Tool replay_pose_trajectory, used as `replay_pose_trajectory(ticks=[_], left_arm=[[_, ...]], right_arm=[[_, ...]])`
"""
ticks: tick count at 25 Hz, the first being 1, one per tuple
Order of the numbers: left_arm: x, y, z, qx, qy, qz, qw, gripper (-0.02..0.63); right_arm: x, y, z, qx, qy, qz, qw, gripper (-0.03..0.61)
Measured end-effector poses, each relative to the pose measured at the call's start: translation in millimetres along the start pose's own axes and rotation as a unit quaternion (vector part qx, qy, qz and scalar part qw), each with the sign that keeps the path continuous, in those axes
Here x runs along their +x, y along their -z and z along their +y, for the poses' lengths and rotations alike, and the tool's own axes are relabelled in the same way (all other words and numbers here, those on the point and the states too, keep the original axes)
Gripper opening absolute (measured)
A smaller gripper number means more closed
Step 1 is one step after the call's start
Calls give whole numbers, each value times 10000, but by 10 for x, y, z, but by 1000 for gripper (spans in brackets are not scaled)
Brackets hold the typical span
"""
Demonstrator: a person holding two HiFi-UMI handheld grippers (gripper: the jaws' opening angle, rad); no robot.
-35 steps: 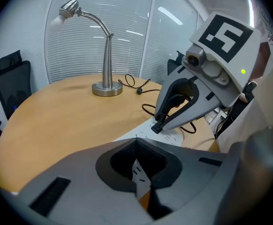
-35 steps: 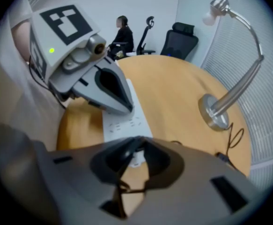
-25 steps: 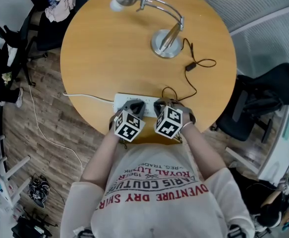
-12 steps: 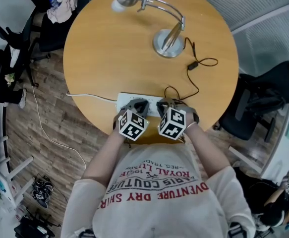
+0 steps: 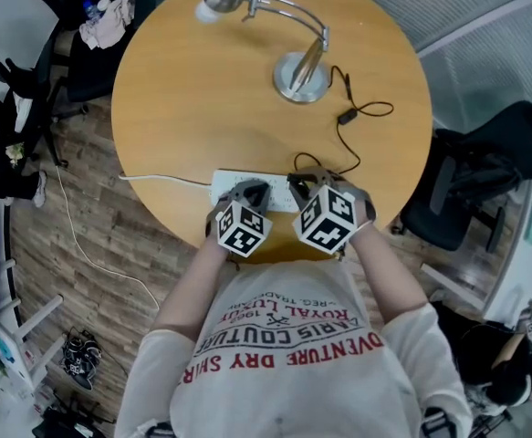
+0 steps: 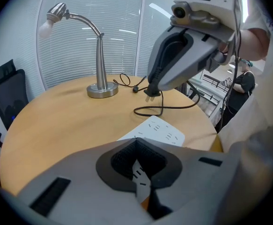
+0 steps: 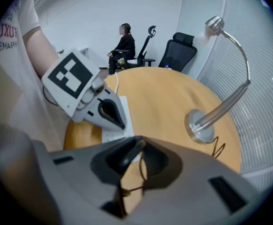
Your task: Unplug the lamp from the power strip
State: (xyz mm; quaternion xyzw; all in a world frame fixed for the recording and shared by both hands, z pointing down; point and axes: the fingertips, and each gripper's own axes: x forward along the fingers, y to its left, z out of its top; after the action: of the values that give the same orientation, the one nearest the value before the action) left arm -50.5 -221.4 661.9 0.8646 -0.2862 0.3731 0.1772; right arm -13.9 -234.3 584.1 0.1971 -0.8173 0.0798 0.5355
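At the near edge of the round wooden counter (image 5: 192, 108), the flat white power strip (image 5: 227, 188) lies under both tools. The left claw (image 6: 142, 195) is pressed together with its tip down on the strip's near end, apparently pinning it. The right claw (image 7: 129, 170) pinches the small black plug (image 6: 150, 93) of the chrome gooseneck desk lamp (image 5: 295, 76), which stands at the far side of the counter. In the left gripper view the plug hangs clear above the strip with its prongs bare, so I judge the pull itself done. To finish well, the right claw should carry the plug straight up and off to the side, without dragging the thin black cord (image 6: 171, 108) across the sockets. Meanwhile the left claw should bear down on the strip until the plug is away. The cord lies in slack loops toward the lamp, so there seems little risk of tugging the base.
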Motion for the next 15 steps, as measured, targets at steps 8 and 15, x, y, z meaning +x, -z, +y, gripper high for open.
replay_pose_trajectory(ticks=[8,15], left_arm=[[-4,22,-12,67,-93,-9,9999,29],[-90,27,33,-172,-54,-76,9998,29]], right_arm=[[-105,-43,77,465,-31,-357,9983,72],[-293,-73,69,1306,337,-1213,9834,74]])
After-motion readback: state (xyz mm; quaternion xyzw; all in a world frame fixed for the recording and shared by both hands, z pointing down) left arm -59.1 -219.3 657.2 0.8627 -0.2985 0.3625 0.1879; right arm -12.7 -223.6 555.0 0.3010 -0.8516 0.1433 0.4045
